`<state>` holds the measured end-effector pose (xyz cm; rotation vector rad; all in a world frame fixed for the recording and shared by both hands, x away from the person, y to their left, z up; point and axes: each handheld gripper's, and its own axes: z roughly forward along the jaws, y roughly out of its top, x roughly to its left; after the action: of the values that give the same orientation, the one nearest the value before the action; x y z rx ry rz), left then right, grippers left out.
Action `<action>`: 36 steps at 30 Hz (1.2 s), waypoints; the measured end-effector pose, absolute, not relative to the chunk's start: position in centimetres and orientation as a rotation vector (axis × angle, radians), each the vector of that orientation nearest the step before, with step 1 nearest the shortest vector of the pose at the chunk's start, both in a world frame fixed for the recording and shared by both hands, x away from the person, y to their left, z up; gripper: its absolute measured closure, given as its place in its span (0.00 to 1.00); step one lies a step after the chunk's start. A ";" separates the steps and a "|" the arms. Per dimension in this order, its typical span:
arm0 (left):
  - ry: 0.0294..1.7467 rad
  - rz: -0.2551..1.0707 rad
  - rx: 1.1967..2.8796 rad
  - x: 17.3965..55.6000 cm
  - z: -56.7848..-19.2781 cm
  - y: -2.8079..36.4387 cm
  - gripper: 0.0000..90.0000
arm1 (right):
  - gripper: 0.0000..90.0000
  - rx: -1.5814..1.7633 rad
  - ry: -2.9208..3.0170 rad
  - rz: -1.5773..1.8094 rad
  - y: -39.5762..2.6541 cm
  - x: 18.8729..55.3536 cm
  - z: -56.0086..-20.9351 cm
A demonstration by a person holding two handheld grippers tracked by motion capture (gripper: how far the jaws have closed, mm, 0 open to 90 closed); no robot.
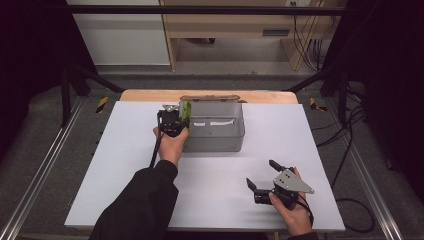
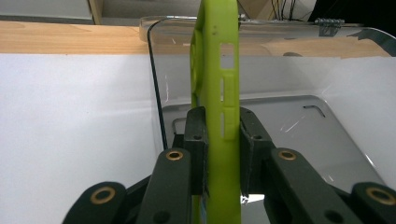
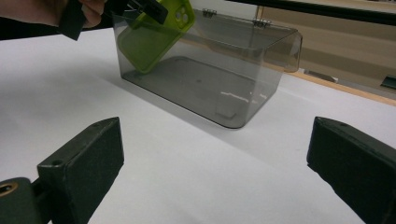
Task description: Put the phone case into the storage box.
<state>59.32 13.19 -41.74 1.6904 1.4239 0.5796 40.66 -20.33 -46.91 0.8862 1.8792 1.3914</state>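
Left gripper view is showing the green phone case [image 2: 217,93] standing on edge between the two black jaws, which are pressing on its broad faces from either side, so the left gripper [image 2: 218,140] is pinching the case near its lower end. The case's side wall, with its button cutouts, is facing the camera, and its upper part is rising over the near wall of the clear plastic box [image 2: 299,84]. In the right gripper view the case [image 3: 154,37] is hanging tilted at the box's end, its lower corner dipping inside the smoky walls of the box [image 3: 243,88] and not yet resting on the floor, as far as I can tell.

The case is looking thin and light, probably a flexible rubbery shell that will bend if squeezed across its open back; its matte skin should be giving the pads good friction. Gripping across the flat faces close to one end, as now, seems the sound choice, leaving the free end to lead into the box.

In the high view the box [image 1: 215,145] is sitting at the far middle of the white table [image 1: 125,175], with the left gripper [image 1: 172,120] at its left end. The right gripper [image 1: 265,175] is waiting well apart near the table's front, jaws spread wide and holding nothing.
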 end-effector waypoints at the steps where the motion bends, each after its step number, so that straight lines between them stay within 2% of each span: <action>1: 1.426 0.578 1.690 59.3 -41.7 13.2 0.85 | 0.04 0.885 1.879 1.392 -20.3 40.7 -46.9; 10: 1.428 0.614 1.716 59.5 -41.7 12.8 0.81 | 0.04 0.885 1.880 1.392 -20.3 40.7 -46.9; 15: 1.426 0.636 1.725 59.7 -41.8 12.7 0.82 | 0.04 0.886 1.882 1.393 -20.3 40.6 -46.9; 23: 1.412 0.600 1.700 59.7 -41.7 12.8 0.80 | 0.04 0.886 1.882 1.394 -20.3 40.6 -46.9; 36: 1.343 0.651 1.683 59.4 -41.2 12.8 0.81 | 0.04 0.886 1.880 1.395 -20.3 40.6 -46.9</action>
<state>59.38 12.82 -41.22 1.6828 1.3427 0.6509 40.65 -20.33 -46.87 0.8862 1.8796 1.3949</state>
